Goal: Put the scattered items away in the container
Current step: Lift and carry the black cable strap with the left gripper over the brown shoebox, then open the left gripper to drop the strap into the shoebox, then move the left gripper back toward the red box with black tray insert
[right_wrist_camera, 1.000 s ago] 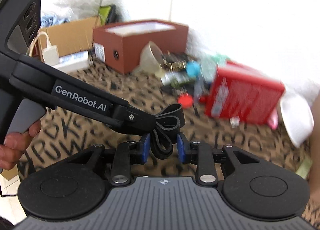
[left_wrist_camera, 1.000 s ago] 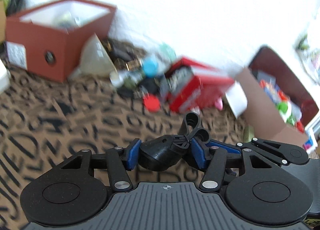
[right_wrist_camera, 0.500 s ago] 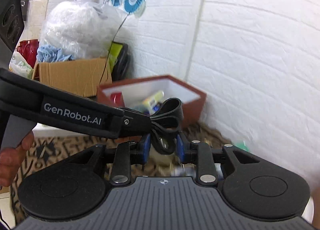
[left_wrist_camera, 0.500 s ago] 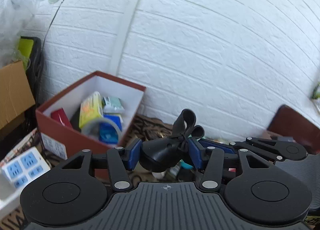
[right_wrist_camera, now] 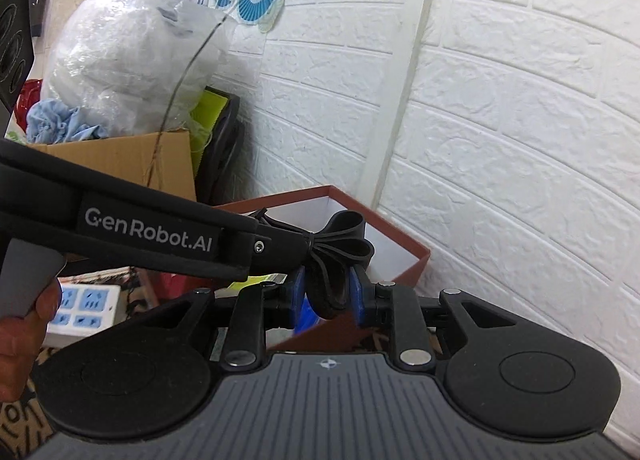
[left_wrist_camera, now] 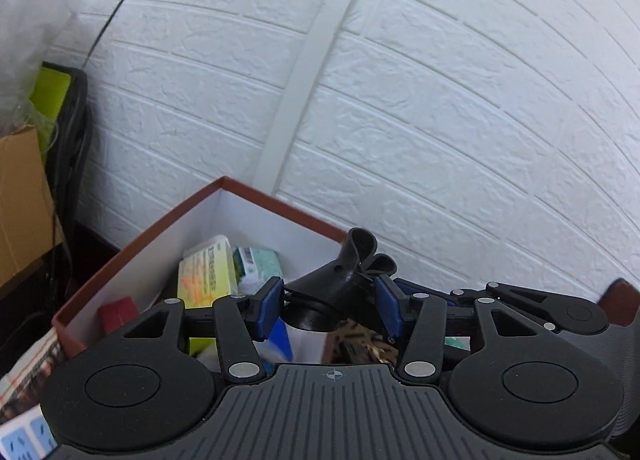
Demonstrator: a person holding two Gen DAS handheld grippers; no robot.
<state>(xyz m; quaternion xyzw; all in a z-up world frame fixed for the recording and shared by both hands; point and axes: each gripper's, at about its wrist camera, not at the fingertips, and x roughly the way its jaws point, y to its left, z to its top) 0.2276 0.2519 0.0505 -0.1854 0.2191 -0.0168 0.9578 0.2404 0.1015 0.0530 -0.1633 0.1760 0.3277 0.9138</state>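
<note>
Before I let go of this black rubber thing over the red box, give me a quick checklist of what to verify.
1. Left gripper shut on the black rubber piece: ok.
2. Right gripper also pinching its folded strap end: ok.
3. Piece over the red box opening: cannot tell; it appears near the box's right corner.
4. Room inside the box: ok, white wall shows above the yellow-green package.
5. Box open, no lid: ok.

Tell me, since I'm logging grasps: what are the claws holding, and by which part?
Both grip one black strap-and-funnel piece. The left claw clamps its black funnel-shaped body; the right claw pinches the bundled strap loops.
</note>
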